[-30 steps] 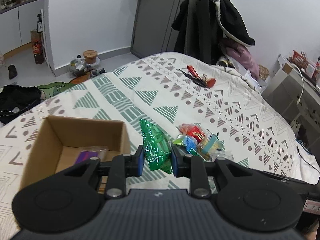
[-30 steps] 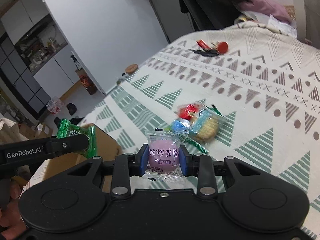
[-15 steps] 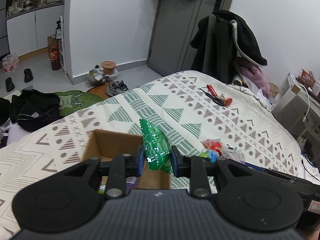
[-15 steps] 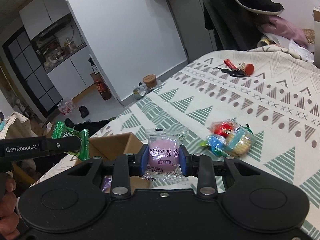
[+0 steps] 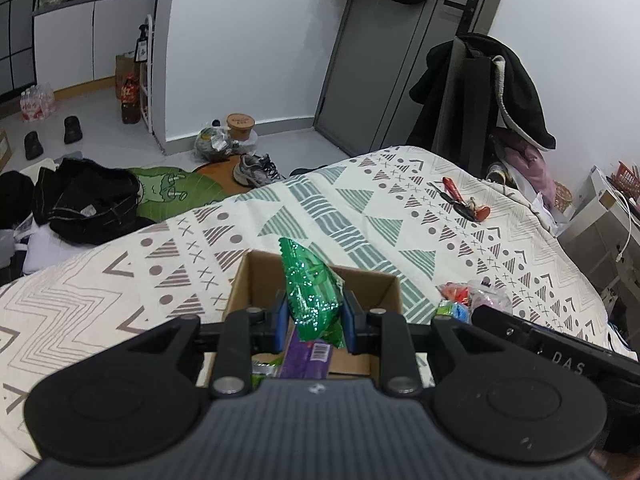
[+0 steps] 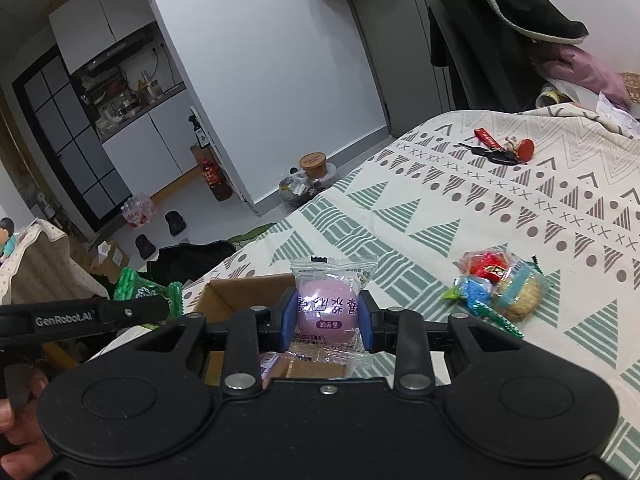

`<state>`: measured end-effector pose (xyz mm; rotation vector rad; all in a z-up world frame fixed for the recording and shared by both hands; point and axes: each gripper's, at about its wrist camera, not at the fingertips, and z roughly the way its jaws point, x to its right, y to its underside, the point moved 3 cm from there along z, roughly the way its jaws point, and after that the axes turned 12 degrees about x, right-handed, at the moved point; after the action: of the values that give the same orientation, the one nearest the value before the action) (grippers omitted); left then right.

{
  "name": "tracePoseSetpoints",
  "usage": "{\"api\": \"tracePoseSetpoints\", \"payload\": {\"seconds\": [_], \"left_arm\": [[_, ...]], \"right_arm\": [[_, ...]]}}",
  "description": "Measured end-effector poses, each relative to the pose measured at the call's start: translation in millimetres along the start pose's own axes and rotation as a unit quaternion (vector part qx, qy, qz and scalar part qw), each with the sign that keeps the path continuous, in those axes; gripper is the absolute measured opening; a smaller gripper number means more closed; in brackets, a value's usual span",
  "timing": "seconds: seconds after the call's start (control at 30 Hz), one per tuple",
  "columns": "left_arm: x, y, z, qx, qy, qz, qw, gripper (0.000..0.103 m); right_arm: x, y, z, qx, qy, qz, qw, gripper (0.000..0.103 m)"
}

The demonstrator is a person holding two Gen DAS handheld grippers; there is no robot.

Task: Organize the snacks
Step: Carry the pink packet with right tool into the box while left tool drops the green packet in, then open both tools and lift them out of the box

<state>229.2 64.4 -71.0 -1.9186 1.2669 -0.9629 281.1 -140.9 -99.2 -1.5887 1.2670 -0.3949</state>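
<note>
My left gripper (image 5: 314, 316) is shut on a shiny green snack packet (image 5: 310, 292), held above the open cardboard box (image 5: 256, 276) on the patterned bed cover. Inside the box lie a purple packet (image 5: 308, 356) and a green one (image 5: 262, 370). My right gripper (image 6: 327, 318) is shut on a clear wrapper with a round pink sweet (image 6: 326, 312), over the same box (image 6: 236, 296). The left gripper with its green packet (image 6: 140, 292) shows at the left of the right wrist view. A small pile of loose snacks (image 6: 498, 288) lies on the bed to the right of the box.
Keys with a red tag (image 6: 502, 150) lie farther back on the bed cover (image 5: 360, 200). Past the bed's edge the floor holds black clothes (image 5: 88, 200), shoes (image 5: 256, 168) and a bottle (image 5: 130, 100). A coat hangs on a rack (image 5: 492, 80) at the back right.
Both grippers have carried their packets left, from beside the snack pile to above the cardboard box. The box now sits right under the jaws in both views.
</note>
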Motion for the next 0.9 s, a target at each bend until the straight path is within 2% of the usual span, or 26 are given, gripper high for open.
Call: {"api": "tracePoseSetpoints", "payload": {"seconds": [0.33,0.63,0.77,0.8,0.9], "left_arm": [[-23.9,8.1,20.3,-0.023,0.009,-0.023,0.9994,0.027],[-36.3,7.1,30.1,-0.026,0.011,-0.04,0.9988,0.036],[-45.1,7.2,29.7,-0.03,-0.001,-0.046,0.9985,0.051],[-46.3,6.8,29.4,-0.03,-0.005,-0.045,0.9985,0.057],[-47.7,7.0,26.4,-0.03,-0.019,-0.038,0.9987,0.074]], "right_arm": [[-17.5,4.0,11.9,-0.005,0.002,-0.014,1.0,0.031],[-36.0,12.3,24.4,-0.019,-0.017,-0.021,0.999,0.031],[-46.0,17.1,29.0,-0.031,-0.03,-0.035,0.998,0.034],[-47.5,17.6,29.1,-0.031,-0.032,-0.038,0.998,0.036],[-45.0,14.2,25.8,-0.025,-0.022,-0.031,0.999,0.05]]}}
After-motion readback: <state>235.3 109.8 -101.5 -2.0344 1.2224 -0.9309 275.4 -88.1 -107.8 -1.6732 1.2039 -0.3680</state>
